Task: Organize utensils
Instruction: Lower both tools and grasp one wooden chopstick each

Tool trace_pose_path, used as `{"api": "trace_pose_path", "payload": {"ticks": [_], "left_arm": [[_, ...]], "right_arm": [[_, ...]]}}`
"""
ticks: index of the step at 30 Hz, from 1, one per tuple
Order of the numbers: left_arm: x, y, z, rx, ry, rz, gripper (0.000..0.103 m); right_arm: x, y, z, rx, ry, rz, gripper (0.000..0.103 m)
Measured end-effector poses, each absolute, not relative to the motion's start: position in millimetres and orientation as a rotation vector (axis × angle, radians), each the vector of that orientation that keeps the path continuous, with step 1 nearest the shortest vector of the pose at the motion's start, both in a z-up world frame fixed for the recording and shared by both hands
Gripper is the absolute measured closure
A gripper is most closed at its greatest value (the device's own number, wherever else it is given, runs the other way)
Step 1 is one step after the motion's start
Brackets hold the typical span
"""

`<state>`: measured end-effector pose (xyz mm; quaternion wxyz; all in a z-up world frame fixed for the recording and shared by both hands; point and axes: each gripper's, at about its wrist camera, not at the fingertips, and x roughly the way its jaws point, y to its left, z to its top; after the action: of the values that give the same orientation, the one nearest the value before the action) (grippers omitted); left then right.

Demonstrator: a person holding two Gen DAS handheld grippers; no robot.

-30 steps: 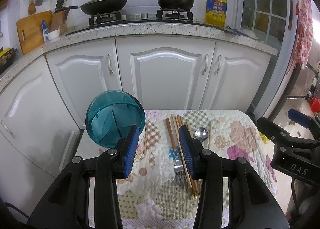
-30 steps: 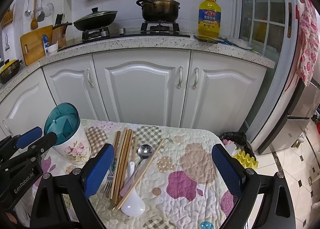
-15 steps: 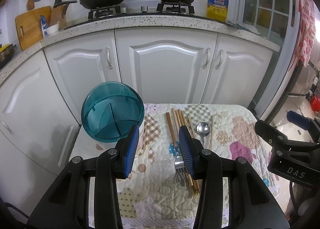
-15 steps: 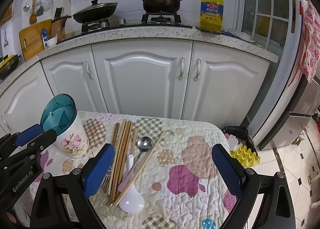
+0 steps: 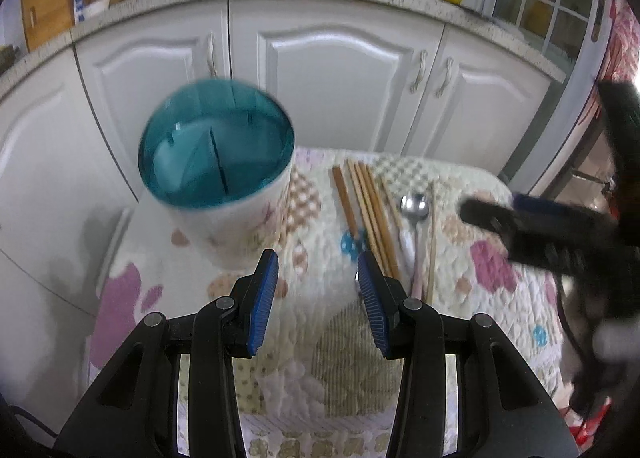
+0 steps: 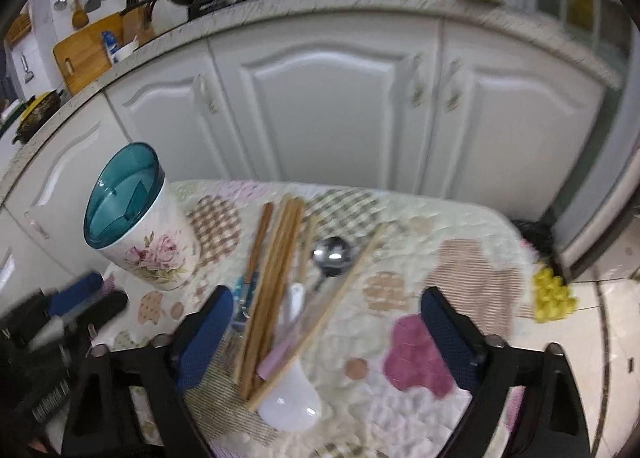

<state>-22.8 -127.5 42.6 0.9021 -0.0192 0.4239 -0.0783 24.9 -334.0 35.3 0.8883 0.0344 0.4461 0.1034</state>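
Holder: white floral utensil holder point(image 6: 154, 254) with a teal divided insert point(image 5: 216, 146) stands upright at the far left of the quilted table cover point(image 6: 448, 258). No utensil is visible inside it.
Utensils: wooden chopsticks point(image 6: 276, 270), a metal spoon point(image 6: 331, 254), a white ladle-type spoon point(image 6: 290, 402) and a fork point(image 6: 242, 300), the fork only partly visible, lie loose in a bundle at the table's centre, right of the holder and apart from it. One single chopstick point(image 6: 344, 290) lies diagonally across the spoon handles.
Left gripper: left gripper point(image 5: 318, 298) is released, with nothing between its blue pads point(image 5: 262, 302). It hovers near the table, between the holder's base and the near ends of the chopsticks.
Right gripper: right gripper point(image 6: 326, 332) is spread wide and empty, straddling the near end of the bundle from above. Contact with the table cannot be confirmed.
Task status: judged at the start; no utensil is sorted yet.
Risk, multiple pick-up: items overlap, so closing on the bundle may trap several at once, or lever the crossed chopstick off the table.
Risk, slip: thin round sticks may roll out of flat pads.
Risk, soft surface: pads may snag the quilt and drag it.
Risk, holder: the holder is tall and sits near the table's far edge; a sideways knock from the left gripper may tip it.
Risk, image blur: both views are smeared, so exact alignment is uncertain.
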Motion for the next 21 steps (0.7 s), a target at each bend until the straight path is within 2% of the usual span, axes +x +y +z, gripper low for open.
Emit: {"api": "trace_pose_path", "payload": {"ticks": [2, 4, 8, 10, 18, 20, 21], "left_arm": [[-22, -126, 37, -0.042, 0.888, -0.163, 0.062], [-21, -125, 34, -0.048, 0.895, -0.165, 0.062], [-16, -121, 31, -0.049, 0.901, -0.159, 0.062], [-15, -118, 30, -0.055, 0.909, -0.156, 0.062], [-13, -111, 27, -0.064, 0.914, -0.141, 0.062], [-12, -111, 26, -0.065, 0.917, -0.143, 0.062], [-12, -112, 25, -0.064, 0.917, -0.143, 0.062]], "right_arm": [[40, -327, 26, 0.094, 0.959, 0.267, 0.019], [56, -318, 14, 0.106, 1.006, 0.302, 0.030], [76, -303, -9, 0.134, 1.071, 0.352, 0.039], [88, -297, -20, 0.133, 1.101, 0.353, 0.051], [129, -284, -53, 0.150, 1.196, 0.321, 0.054], [133, -280, -61, 0.124, 1.204, 0.307, 0.060], [133, -279, -62, 0.115, 1.192, 0.304, 0.069]]}}
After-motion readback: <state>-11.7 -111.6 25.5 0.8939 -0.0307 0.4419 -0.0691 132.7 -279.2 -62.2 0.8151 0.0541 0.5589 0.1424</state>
